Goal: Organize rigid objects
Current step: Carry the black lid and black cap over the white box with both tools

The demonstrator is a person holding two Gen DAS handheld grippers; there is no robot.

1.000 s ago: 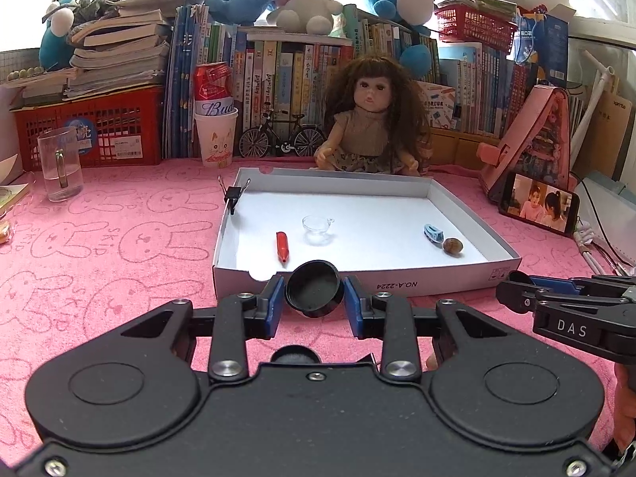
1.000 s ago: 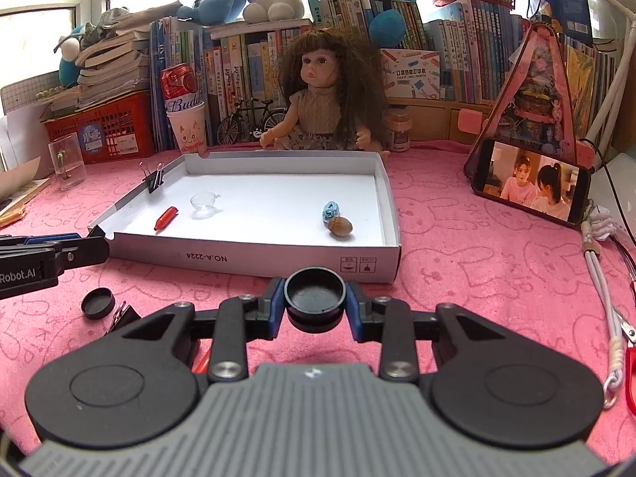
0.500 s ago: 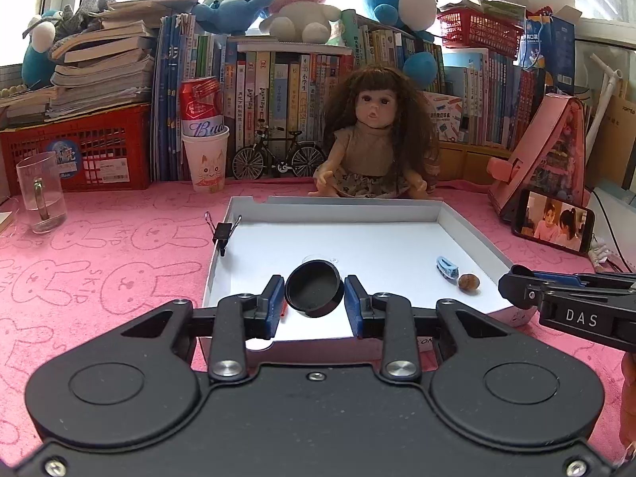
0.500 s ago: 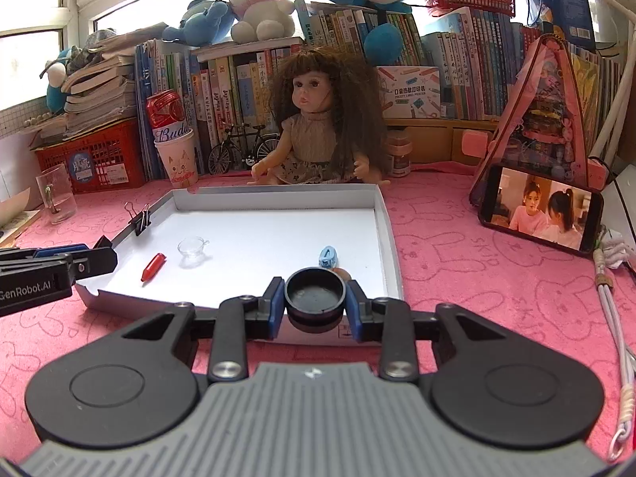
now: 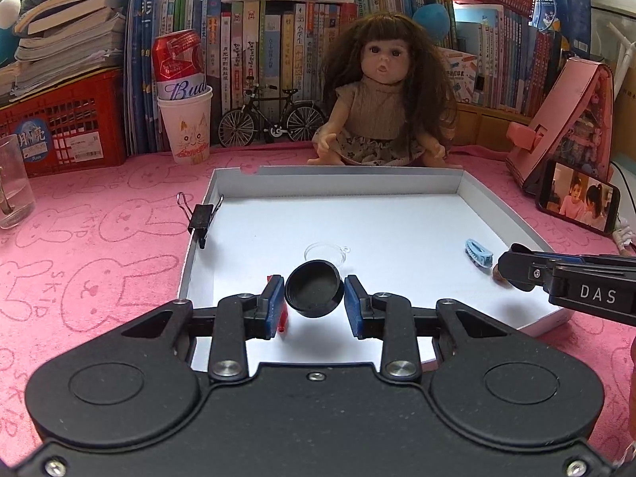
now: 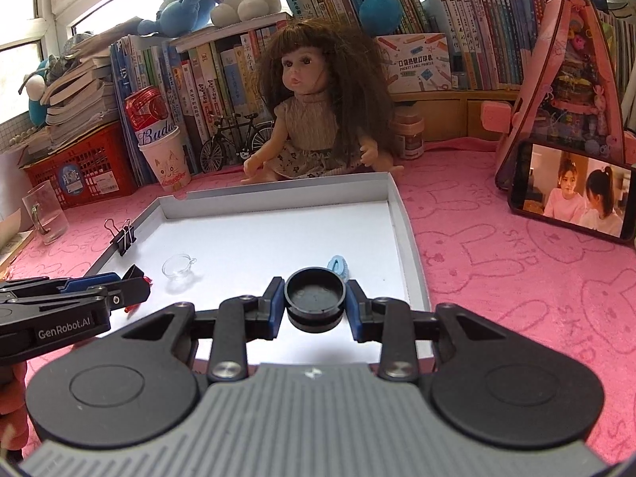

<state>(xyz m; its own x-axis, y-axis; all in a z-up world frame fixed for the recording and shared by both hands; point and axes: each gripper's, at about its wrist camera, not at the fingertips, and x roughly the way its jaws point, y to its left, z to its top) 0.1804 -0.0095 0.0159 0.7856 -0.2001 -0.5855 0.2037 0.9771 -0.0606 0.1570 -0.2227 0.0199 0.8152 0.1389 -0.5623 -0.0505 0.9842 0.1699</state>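
Note:
In the left wrist view my left gripper (image 5: 314, 297) is shut on a black round cap (image 5: 314, 288), tilted and held over the near part of a white shallow box tray (image 5: 338, 178). In the right wrist view my right gripper (image 6: 315, 300) is shut on a second black cap (image 6: 315, 290) above the tray's (image 6: 278, 192) near right corner. Inside the tray lie a clear little cup (image 5: 326, 252), a blue hair clip (image 5: 479, 254) and a red piece (image 5: 283, 316), half hidden by my left finger. A black binder clip (image 5: 200, 216) sits on the tray's left wall.
A doll (image 5: 381, 91) sits just behind the tray. A phone (image 5: 576, 198) leans at the right, and a glass mug (image 5: 12, 183) stands at the far left. A paper cup holding a red can (image 5: 187, 127), a toy bicycle and rows of books line the back.
Both grippers have moved forward with their caps, from in front of the tray's near wall to over its floor. The tray's contents have not moved.

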